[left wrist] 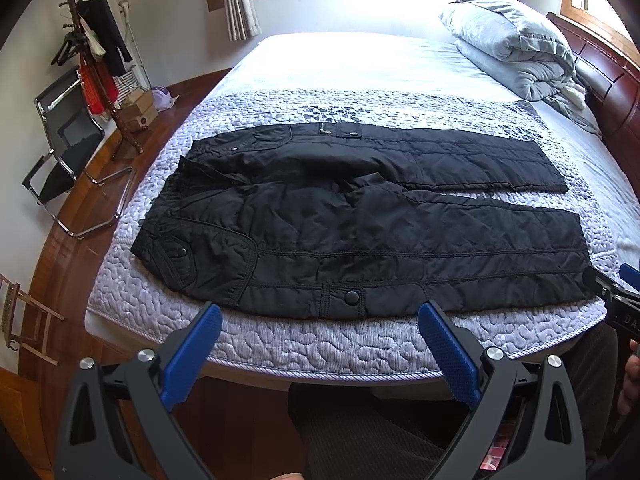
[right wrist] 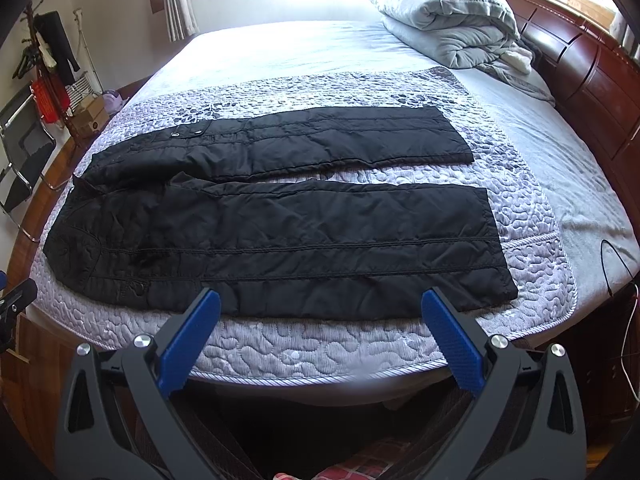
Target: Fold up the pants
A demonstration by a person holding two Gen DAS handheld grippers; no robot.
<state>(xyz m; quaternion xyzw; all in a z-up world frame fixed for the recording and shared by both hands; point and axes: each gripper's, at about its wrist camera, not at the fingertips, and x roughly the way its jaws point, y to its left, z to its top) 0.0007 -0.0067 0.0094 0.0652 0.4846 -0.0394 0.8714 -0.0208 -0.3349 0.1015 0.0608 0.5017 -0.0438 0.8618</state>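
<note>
Black quilted pants (left wrist: 360, 216) lie spread flat on the quilted lilac bedspread (left wrist: 320, 344), waist to the left, both legs running right with a narrow gap between them. They also show in the right wrist view (right wrist: 280, 232). My left gripper (left wrist: 320, 312) is open and empty, just off the bed's near edge below the near leg's snap pocket. My right gripper (right wrist: 320, 300) is open and empty, at the near edge in front of the near leg. The right gripper's body shows at the right edge of the left wrist view (left wrist: 616, 300).
A folded grey duvet (right wrist: 448, 28) lies at the far right by the dark wooden headboard (right wrist: 580, 64). A coat rack (left wrist: 96, 68), a metal chair (left wrist: 68, 152) and boxes (left wrist: 138, 112) stand left of the bed on the wood floor. A cable (right wrist: 616, 264) lies at the right.
</note>
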